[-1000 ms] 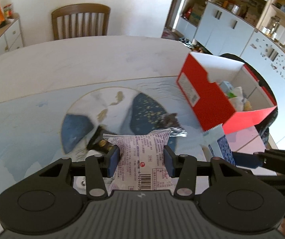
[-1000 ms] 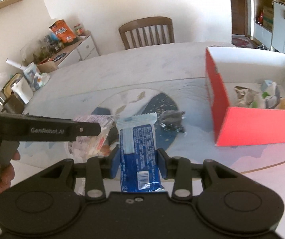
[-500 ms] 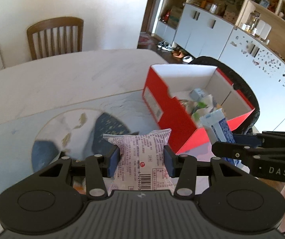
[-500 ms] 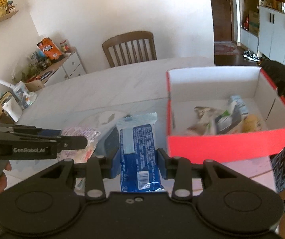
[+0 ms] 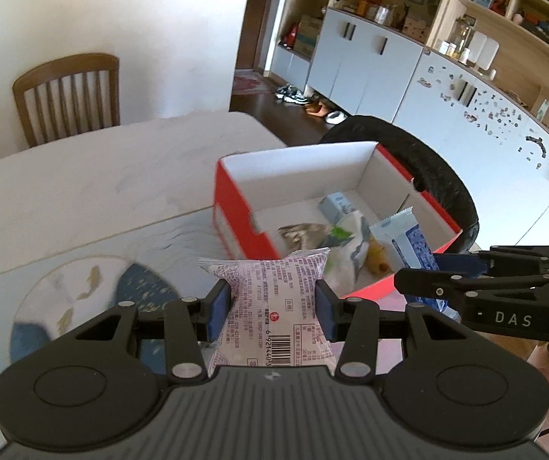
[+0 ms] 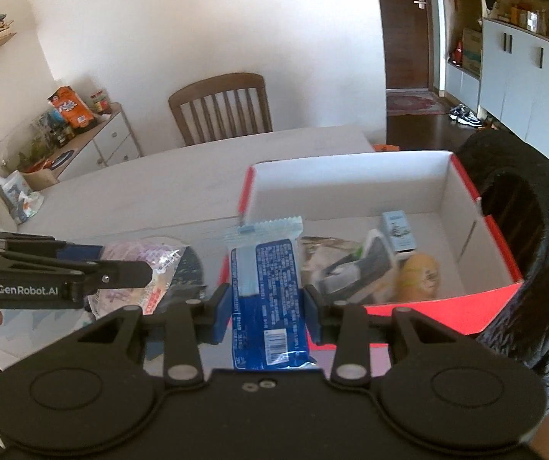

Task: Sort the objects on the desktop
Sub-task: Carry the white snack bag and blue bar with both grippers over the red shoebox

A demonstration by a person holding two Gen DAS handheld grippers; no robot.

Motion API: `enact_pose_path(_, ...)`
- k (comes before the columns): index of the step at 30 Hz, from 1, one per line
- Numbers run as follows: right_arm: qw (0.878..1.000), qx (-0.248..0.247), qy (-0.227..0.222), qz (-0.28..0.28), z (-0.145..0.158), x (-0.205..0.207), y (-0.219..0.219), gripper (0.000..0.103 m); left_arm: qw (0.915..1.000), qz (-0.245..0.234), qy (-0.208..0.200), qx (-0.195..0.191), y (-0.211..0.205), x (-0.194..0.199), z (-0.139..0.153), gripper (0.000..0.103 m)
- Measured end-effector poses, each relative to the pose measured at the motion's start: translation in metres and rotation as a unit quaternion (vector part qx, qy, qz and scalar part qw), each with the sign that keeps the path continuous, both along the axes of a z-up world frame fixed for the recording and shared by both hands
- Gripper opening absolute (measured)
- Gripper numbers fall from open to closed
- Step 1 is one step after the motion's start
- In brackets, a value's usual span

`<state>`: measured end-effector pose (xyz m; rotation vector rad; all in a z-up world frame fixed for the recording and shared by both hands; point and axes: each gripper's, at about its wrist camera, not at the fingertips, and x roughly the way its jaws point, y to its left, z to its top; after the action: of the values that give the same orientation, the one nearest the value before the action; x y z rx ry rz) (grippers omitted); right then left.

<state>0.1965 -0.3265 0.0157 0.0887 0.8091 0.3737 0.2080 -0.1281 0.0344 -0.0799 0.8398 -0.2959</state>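
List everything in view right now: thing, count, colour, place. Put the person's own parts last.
red box: 1, red outside and white inside, open, on the table's right part
items in the box: several, mixed colours, piled at its near end; exact count unclear
blue packet: 1, blue and white, between the right gripper's fingers
pink packet: 1, pale pink with a barcode, between the left gripper's fingers
table: 1, pale, under the box
wooden chair: 1, brown, behind the table
left gripper: 1, black, shut on the pink packet
right gripper: 1, black, shut on the blue packet
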Motion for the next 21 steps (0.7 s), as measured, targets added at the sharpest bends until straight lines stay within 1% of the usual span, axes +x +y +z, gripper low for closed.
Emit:
enact_pose_path(7,1.0,0.002,0.004,-0.016,-0.004,0.016,-0.034,0.038,0.9998,-0.013,-0.011,0.006,-0.032,0.026,0.004,0.046)
enact_pose_path(12,1.0,0.002,0.013,-0.027,-0.009,0.034,-0.056,0.038,0.9998,-0.014,-0.01,0.008,-0.05,0.048,0.0,0.046)
enact_pose_path(16,0.999,-0.005,0.017,-0.029,-0.01,0.052,-0.068,0.038,0.9999,-0.009,-0.012,0.008,-0.058,0.066,-0.005,0.046)
enact_pose_path(21,0.999,-0.021,0.013,-0.028,-0.014,0.072,-0.077,0.038,0.9995,-0.012,-0.016,0.025,-0.072,0.087,-0.009,0.046)
